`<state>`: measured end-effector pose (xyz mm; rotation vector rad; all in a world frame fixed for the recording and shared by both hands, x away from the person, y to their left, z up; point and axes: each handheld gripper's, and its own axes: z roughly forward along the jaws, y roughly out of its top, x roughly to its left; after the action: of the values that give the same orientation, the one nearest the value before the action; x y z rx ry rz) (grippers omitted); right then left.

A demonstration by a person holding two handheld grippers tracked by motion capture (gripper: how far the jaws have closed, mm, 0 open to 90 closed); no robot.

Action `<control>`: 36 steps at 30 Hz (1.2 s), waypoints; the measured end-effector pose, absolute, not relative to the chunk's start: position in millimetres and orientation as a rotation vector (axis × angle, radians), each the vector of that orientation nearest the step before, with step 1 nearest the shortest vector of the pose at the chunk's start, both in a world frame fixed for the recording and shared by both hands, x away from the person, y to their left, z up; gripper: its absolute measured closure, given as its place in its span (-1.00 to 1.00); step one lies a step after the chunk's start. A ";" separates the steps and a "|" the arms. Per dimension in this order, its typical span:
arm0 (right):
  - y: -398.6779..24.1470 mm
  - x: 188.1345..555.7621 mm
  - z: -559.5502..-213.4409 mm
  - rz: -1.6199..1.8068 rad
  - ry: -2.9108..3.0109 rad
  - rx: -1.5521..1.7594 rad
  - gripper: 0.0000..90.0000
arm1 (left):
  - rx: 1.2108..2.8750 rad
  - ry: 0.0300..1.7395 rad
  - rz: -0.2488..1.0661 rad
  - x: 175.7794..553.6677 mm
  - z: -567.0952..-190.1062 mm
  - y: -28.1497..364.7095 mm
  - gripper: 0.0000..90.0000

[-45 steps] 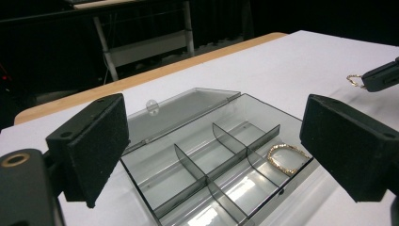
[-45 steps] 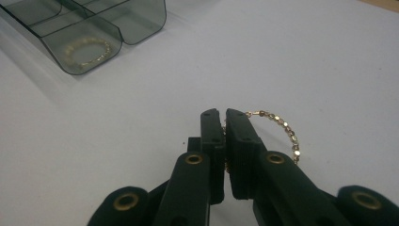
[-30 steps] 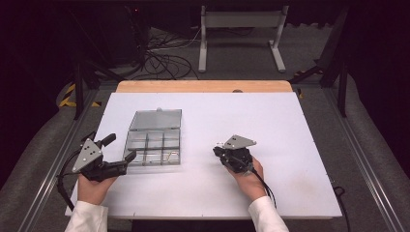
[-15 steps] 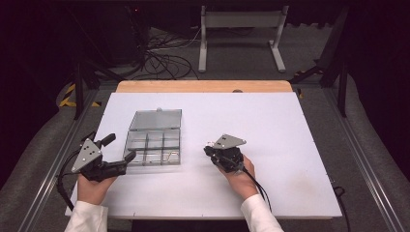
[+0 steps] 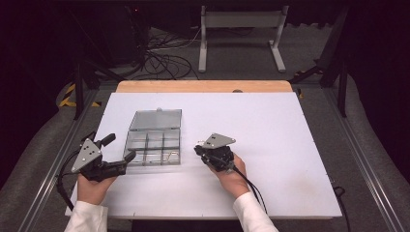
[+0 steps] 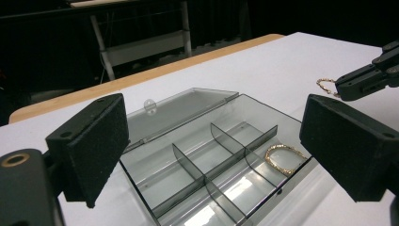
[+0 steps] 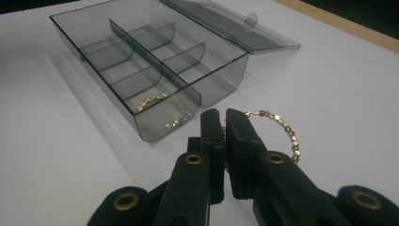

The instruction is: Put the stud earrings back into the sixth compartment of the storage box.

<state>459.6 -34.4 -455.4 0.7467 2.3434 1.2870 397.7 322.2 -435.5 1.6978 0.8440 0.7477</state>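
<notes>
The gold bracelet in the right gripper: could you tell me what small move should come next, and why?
Probably carry it over an empty compartment of the open organizer box. The right gripper is shut on the gold bracelet just beside the box, and another bracelet already lies in the nearest compartment.

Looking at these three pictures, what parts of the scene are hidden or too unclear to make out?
- Gold bracelet held by the right gripper: in the right gripper view its near part is hidden behind the jaws.
- Bracelet in the box: in the high view it is too small for any detail.
- Clear divided box: the left gripper view's bottom edge cuts off its near end.
- Left gripper: its cable runs off behind the hand.
</notes>
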 end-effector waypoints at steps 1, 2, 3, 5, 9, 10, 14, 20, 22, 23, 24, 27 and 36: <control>-31.8 459.4 -454.9 1.291 2.344 0.741 0.94 | 1.698 0.844 0.745 397.6 -435.5 322.0 -0.79; -29.4 459.1 -454.2 1.291 2.347 0.732 0.93 | 1.700 0.844 0.746 397.5 -435.4 321.9 -0.79; -26.8 458.9 -453.5 1.294 2.348 0.726 0.94 | 1.700 0.844 0.745 397.4 -435.3 321.7 -0.79; -21.7 458.9 -452.0 1.298 2.352 0.713 0.93 | 1.698 0.844 0.746 397.3 -435.3 321.9 -0.79; -12.0 458.9 -449.6 1.306 2.361 0.690 0.93 | 1.700 0.844 0.749 397.3 -435.0 322.8 -0.79; -9.8 459.1 -449.3 1.306 2.364 0.682 0.93 | 1.698 0.843 0.751 397.4 -435.1 322.9 -0.79; -1.8 459.3 -449.1 1.306 2.374 0.664 0.93 | 1.696 0.845 0.750 397.3 -434.9 323.8 -0.79; 9.5 459.0 -450.5 1.308 2.389 0.639 0.93 | 1.695 0.844 0.750 397.3 -434.8 323.4 -0.79; 13.4 458.6 -450.8 1.309 2.394 0.630 0.93 | 1.695 0.844 0.750 397.4 -434.8 323.3 -0.79; 15.5 458.2 -450.9 1.311 2.396 0.627 0.93 | 1.696 0.844 0.751 397.4 -434.7 323.5 -0.79; 17.5 458.2 -451.2 1.312 2.399 0.621 0.93 | 1.696 0.843 0.750 397.4 -434.7 323.6 -0.79; 23.5 458.0 -452.4 1.313 2.408 0.610 0.93 | 1.693 0.843 0.751 397.3 -434.6 323.7 -0.79; 39.9 458.6 -457.2 1.315 2.435 0.589 0.93 | 1.686 0.843 0.750 397.2 -434.2 324.9 -0.79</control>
<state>458.6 39.9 -457.2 0.5888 2.4352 1.3153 397.2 324.9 -434.2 1.6860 0.8429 0.7501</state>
